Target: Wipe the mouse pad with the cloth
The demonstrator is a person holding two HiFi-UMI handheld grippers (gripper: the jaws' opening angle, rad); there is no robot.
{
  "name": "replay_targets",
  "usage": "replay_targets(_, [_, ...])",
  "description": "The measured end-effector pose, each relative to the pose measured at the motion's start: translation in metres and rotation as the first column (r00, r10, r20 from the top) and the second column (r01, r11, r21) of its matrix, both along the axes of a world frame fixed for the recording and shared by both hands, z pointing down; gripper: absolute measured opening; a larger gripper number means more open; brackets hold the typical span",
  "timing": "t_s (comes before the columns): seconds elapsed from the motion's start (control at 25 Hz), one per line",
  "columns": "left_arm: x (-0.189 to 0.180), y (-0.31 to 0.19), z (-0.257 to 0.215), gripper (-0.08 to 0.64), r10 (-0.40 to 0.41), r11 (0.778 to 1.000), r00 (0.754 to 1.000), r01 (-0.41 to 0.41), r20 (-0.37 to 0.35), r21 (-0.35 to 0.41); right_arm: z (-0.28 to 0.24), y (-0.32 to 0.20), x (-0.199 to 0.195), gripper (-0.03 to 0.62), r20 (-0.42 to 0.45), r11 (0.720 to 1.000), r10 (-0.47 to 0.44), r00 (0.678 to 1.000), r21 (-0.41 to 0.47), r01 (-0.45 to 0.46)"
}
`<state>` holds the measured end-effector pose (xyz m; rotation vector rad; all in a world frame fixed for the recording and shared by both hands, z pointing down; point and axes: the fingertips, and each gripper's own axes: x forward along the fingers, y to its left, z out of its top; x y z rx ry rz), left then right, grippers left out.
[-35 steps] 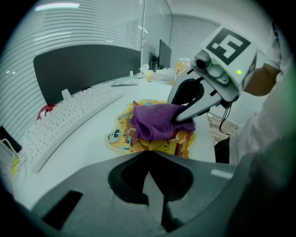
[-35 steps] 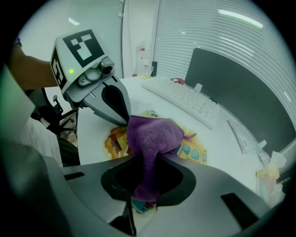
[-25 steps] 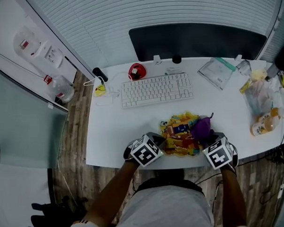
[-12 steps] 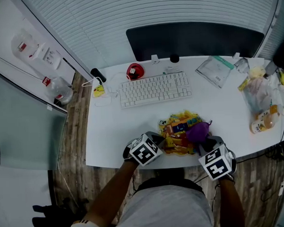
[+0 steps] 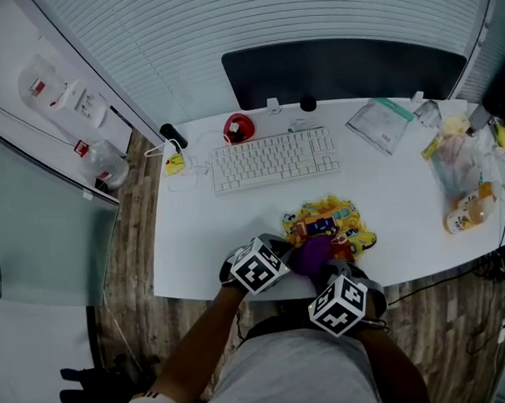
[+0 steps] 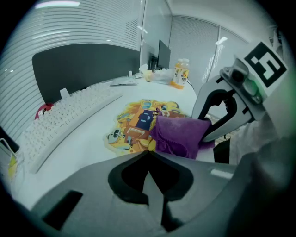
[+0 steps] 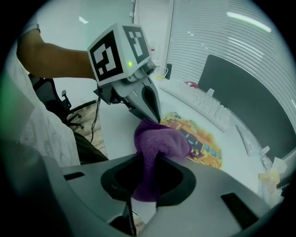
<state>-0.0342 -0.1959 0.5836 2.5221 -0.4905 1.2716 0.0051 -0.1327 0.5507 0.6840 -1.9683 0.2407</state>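
The left gripper (image 6: 148,154) has stayed put at the near left edge of the mouse pad (image 5: 330,218), its jaws brought together to a point right at the pad's border. I cannot tell whether they pinch the pad or only press there. The purple cloth (image 5: 312,254) sat over the pad's right side a second ago. It has since been dragged leftward across the print and now bunches just beside the left gripper's tip, on the pad's near left corner. The right gripper (image 7: 147,162) came with it, swinging in toward the person, jaws clamped on a fold of the cloth. The pad lies on the white desk (image 5: 196,241) in front of the keyboard (image 5: 274,158). Its cartoon print is yellow and orange, with no lettering I can read. The gripper cubes bear only black-and-white square markers.
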Motion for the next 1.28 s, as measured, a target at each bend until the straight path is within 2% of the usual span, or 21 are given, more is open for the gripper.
replay_targets(0.44, [-0.001, 0.000, 0.000, 0.015, 0.005, 1.000, 1.000, -0.005, -0.012, -0.006, 0.006, -0.003, 0.061, 0.069, -0.059, 0.994, 0.112, 0.992, -0.003, -0.112])
replay_targets(0.92, [0.000, 0.001, 0.000, 0.015, 0.012, 1.000, 1.000, -0.012, 0.001, -0.004, 0.006, -0.009, 0.128, 0.070, -0.078, 0.964, 0.267, 0.961, 0.011, -0.267])
replay_targets(1.12, [0.000, 0.000, 0.000, 0.015, 0.024, 1.000, 1.000, -0.024, 0.010, 0.004, -0.003, -0.012, 0.132, 0.069, -0.036, 0.956, 0.292, 0.956, 0.020, -0.291])
replay_targets(1.28, [0.000, 0.000, -0.002, 0.017, 0.022, 1.000, 1.000, -0.023, 0.017, 0.010, -0.022, -0.018, 0.130, 0.069, 0.067, 0.941, 0.333, 0.940, 0.030, -0.336])
